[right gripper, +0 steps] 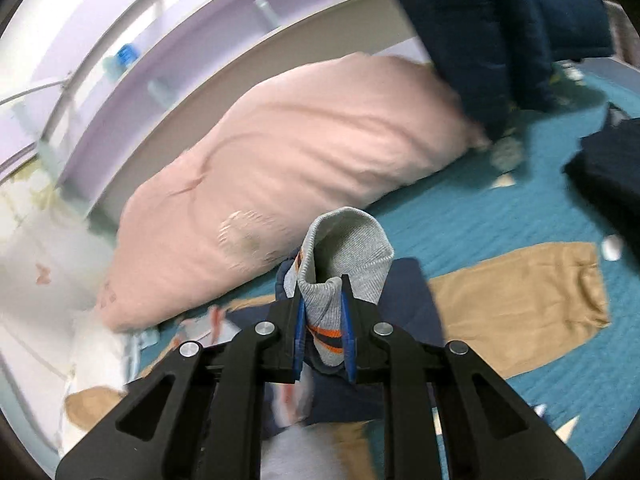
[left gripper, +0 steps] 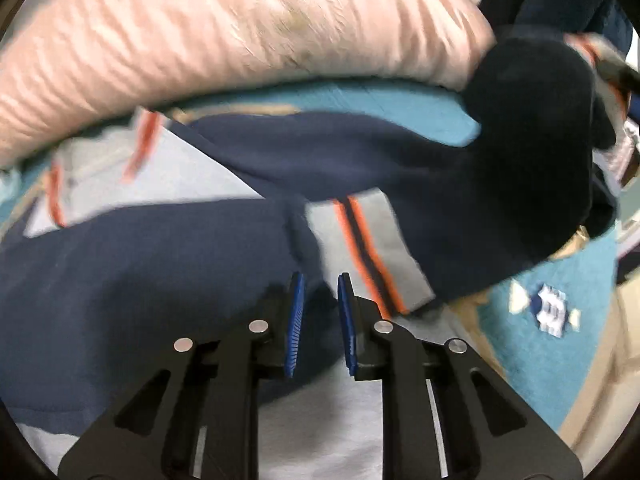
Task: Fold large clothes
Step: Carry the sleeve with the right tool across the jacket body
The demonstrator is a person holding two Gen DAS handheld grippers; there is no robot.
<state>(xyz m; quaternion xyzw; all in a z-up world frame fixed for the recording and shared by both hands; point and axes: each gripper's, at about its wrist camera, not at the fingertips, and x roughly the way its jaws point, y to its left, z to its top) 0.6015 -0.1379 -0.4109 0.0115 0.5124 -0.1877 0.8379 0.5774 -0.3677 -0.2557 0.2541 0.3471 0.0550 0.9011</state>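
A navy and grey sweater (left gripper: 132, 264) with orange stripes lies spread on the teal bedspread (left gripper: 360, 98). My left gripper (left gripper: 320, 292) hovers just above its body, jaws a little apart with nothing between them. One navy sleeve (left gripper: 532, 168) rises to the upper right. My right gripper (right gripper: 323, 296) is shut on that sleeve's grey ribbed cuff (right gripper: 348, 256) with orange stripes and holds it lifted above the bed.
A pink pillow (right gripper: 288, 168) lies along the bed's far side, also in the left view (left gripper: 240, 32). A lilac shelf unit (right gripper: 160, 40) stands behind it. A dark blue jacket (right gripper: 500, 20) hangs at upper right. Dark clothing (right gripper: 608, 168) lies at right.
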